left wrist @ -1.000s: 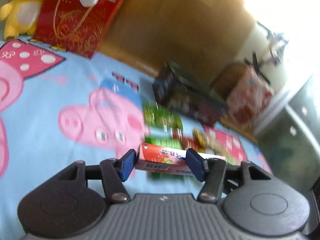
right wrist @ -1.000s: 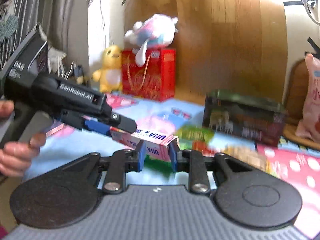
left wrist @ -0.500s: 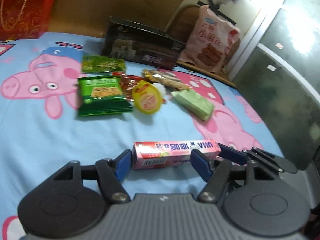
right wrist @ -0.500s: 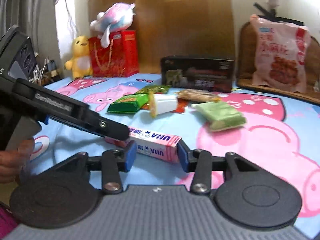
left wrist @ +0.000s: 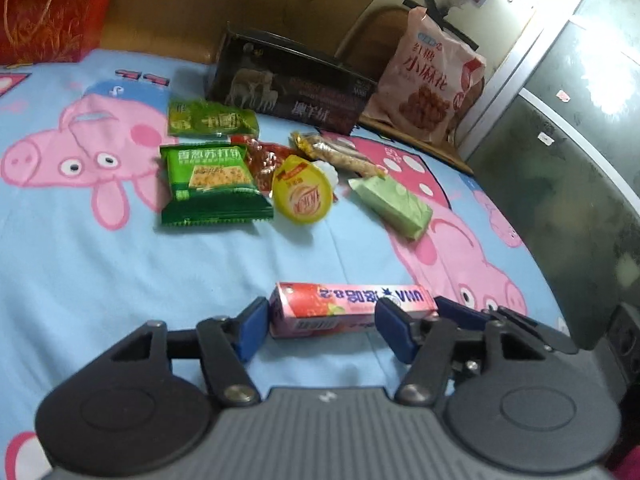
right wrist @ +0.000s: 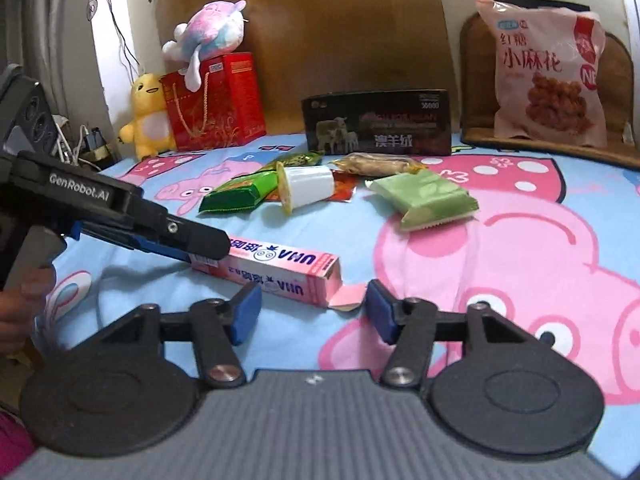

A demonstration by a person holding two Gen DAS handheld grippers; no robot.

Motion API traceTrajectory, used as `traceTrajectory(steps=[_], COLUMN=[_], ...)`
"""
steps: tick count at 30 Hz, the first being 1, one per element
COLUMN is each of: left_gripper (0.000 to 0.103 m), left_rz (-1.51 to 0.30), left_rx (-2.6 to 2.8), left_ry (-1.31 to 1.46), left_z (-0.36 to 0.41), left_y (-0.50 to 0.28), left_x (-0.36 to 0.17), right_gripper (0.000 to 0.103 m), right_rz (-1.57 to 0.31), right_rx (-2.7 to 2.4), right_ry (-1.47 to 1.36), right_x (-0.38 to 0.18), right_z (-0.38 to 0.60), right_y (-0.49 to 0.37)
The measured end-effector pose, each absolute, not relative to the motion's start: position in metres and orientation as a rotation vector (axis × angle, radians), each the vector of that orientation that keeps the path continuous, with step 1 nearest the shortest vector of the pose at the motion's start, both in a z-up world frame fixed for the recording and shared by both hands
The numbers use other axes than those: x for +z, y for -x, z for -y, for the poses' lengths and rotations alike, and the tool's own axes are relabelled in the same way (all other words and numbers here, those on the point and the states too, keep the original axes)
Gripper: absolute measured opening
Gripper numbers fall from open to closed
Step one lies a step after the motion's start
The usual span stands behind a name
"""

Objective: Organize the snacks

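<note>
Pink candy box (right wrist: 280, 270): lies flat on the sheet, its torn end flap between the right gripper's tips, its far end at the left gripper's pads; long cardboard carton, glossy print.
Left gripper (left wrist: 322, 330): jaws spread wide; the left pad sits at the box's end, the right pad stands in front of the box's long side, contact cannot be told. No grip shown.
Right gripper (right wrist: 312, 312): jaws parted wide, blue pads on either side of the loose flap, neither pad touching the carton.
Bed sheet (left wrist: 100, 272): light blue cloth with pink cartoon pigs, faintly creased.
Green cracker packet (left wrist: 212, 184): beyond the box, left of centre; crimped foil, flat.
Jelly cup (right wrist: 306, 190): just beside the packet, white plastic, tipped on its side, yellow foil lid.
Pale green wrapped bar (right wrist: 426, 198): right of the cup, apart from it.
Dark box (right wrist: 378, 122): farther back, rectangular, upright.
Pink snack bag (right wrist: 548, 74): far right, leaning on a brown chair back.
</note>
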State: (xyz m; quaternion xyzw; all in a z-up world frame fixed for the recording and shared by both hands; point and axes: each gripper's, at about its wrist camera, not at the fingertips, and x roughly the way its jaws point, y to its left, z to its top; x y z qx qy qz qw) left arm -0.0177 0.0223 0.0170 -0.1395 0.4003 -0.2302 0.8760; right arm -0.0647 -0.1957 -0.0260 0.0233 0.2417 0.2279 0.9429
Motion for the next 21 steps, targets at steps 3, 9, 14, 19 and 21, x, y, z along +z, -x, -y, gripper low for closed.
traceTrajectory(steps=[3, 9, 14, 19, 21], left_gripper=[0.059, 0.057, 0.057, 0.057, 0.057], left_rz=[-0.829, -0.839, -0.83, -0.79, -0.753], left_rx=[-0.475, -0.481, -0.469, -0.497, -0.496], left_ry=[0.276, 0.282, 0.25, 0.266, 0.241], left_z=[-0.02, -0.021, -0.015, -0.016, -0.013], left_y=[0.02, 0.019, 0.019, 0.014, 0.009], left_x=[0.018, 0.019, 0.021, 0.039, 0.051], right_gripper=[0.035, 0.027, 0.027, 0.027, 0.027], right_rz=[-0.478, -0.448, -0.435, -0.383, -0.351], right_rx=[0.453, 0.46, 0.449, 0.432, 0.431], right_ry=[-0.061, -0.081, -0.09, -0.118, -0.101], right_x=[-0.024, -0.02, -0.019, -0.007, 0.001], right_z=[0.199, 0.199, 0.2, 0.208, 0.207], right_y=[0.063, 0.062, 0.058, 0.053, 0.049])
